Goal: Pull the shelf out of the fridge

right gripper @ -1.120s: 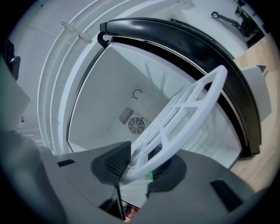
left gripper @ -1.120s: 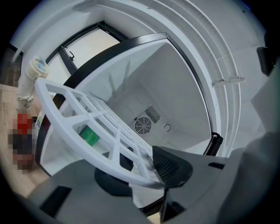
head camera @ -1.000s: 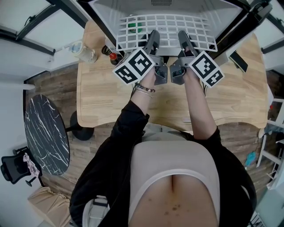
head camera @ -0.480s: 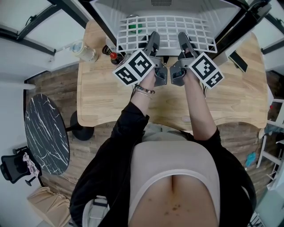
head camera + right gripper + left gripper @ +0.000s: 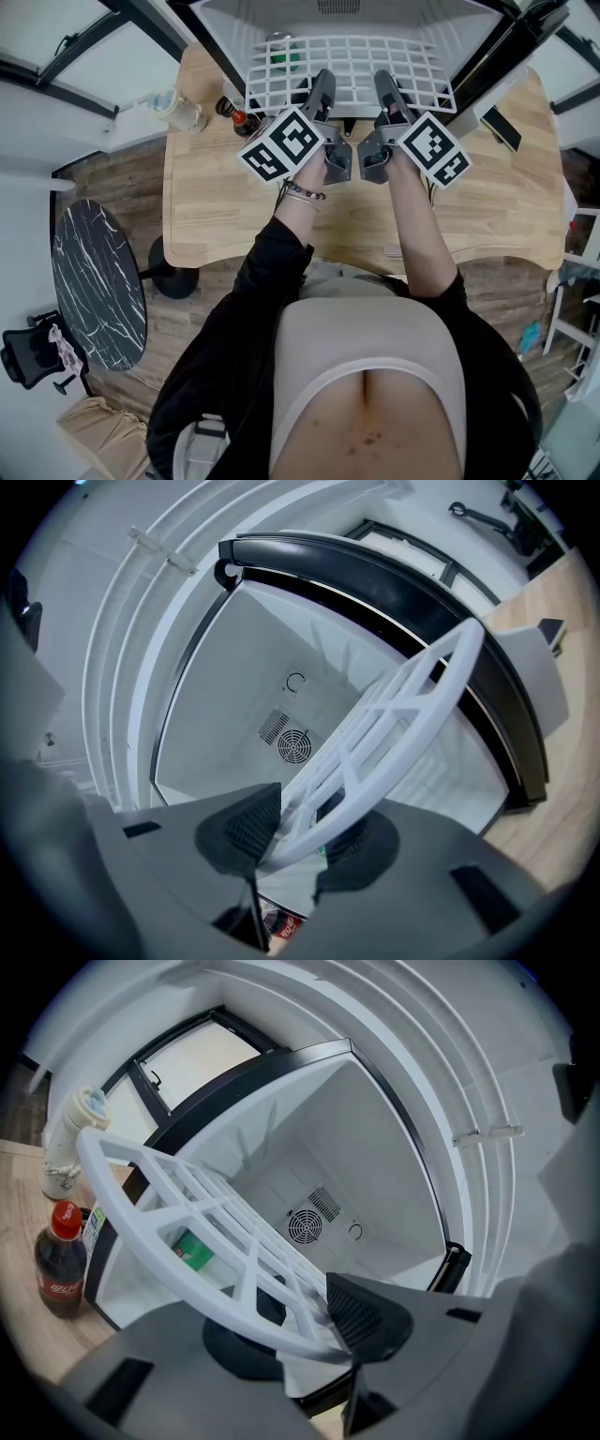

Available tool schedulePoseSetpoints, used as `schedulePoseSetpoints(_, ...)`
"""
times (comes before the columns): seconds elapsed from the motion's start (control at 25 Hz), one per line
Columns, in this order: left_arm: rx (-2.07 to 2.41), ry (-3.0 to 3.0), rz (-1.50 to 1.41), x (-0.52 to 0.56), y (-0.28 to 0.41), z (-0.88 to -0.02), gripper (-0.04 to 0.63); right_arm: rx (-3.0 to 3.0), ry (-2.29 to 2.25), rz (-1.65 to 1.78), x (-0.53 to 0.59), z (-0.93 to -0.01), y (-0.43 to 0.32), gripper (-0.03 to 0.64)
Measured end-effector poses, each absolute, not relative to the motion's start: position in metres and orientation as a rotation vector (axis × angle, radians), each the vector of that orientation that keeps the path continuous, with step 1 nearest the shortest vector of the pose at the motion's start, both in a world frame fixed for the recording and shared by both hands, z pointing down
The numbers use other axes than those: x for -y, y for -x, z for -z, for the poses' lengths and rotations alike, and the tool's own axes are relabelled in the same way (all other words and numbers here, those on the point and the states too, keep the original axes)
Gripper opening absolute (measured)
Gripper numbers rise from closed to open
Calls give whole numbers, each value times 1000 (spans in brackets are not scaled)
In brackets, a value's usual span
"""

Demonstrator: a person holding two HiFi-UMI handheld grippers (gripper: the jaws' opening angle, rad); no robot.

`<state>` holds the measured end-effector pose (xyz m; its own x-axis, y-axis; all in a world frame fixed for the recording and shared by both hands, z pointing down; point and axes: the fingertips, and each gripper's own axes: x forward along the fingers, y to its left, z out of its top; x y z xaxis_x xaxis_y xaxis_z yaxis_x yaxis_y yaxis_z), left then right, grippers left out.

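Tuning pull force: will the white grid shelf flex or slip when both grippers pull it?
Probably stiff: the shelf is a thick-barred moulded grid, showing no sag between the left gripper and right gripper. Likely light, being mostly openings. Its smooth rim could slip in the grip, and it may tilt once unsupported.

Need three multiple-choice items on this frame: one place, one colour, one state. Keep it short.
1. The cola bottle stands:
A on the table, left of the fridge
B inside the fridge
C on the floor

2. The shelf is:
A black
B white
C green

3. The left gripper is:
A open, clear of the shelf
B shut on the shelf's front rim
C holding the cola bottle

Key:
1 A, it sits on wood beside the open fridge.
2 B, its grid is white.
3 B, its jaws clamp the rim.
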<state>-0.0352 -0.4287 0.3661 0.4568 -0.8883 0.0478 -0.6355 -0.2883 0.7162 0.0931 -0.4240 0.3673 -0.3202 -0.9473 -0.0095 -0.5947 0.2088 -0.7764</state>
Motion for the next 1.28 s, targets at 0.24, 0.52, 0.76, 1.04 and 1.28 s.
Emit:
schedulePoseSetpoints(0.24,1270,-2029,475,426,35,-366,141,-1999,1420,949,421,-367,-94,135)
schedulePoseSetpoints(0.52,1263,-2024,479,422,35,-366,140,-2007,1407,957,417,-368,-93,135)
schedulePoseSetpoints(0.76,1257,-2020,484,418,35,-366,138,-2018,1395,957,413,-367,-93,135)
schedulePoseSetpoints(1.04,1254,-2017,488,414,36,-366,137,-2028,1374,969,410,-368,-93,133)
schedulePoseSetpoints(1.28,1252,-2011,495,412,35,-366,135,-2032,1361,976,407,-368,-93,132)
